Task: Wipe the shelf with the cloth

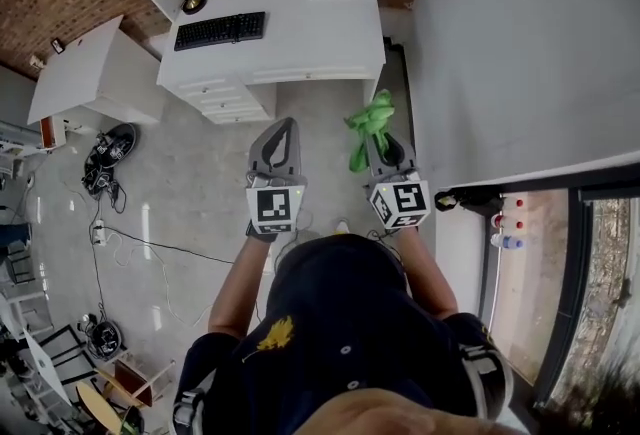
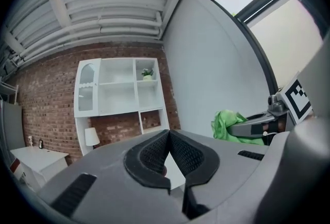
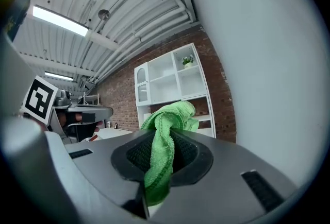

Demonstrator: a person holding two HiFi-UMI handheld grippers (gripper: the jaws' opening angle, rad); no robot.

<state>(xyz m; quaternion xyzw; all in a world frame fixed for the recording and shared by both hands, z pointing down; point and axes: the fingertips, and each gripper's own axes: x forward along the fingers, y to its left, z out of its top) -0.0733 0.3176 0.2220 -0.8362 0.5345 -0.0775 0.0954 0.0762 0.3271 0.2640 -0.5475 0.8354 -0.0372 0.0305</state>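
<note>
Right tongs [image 3: 164, 138] clamp the green cloth [image 3: 170, 115], which bunches out past their tips. Left tongs [image 2: 169, 138] are pressed together, empty. The white shelf [image 2: 121, 91] stands well ahead at the bench [image 1: 300, 38], with open floor [image 1: 200, 173] between

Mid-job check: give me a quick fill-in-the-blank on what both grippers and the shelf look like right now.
1. The right gripper is shut on a ___ cloth.
2. The left gripper is shut and holds ___.
3. The white shelf stands against a ___ wall.
Missing words: green; nothing; brick.
</note>
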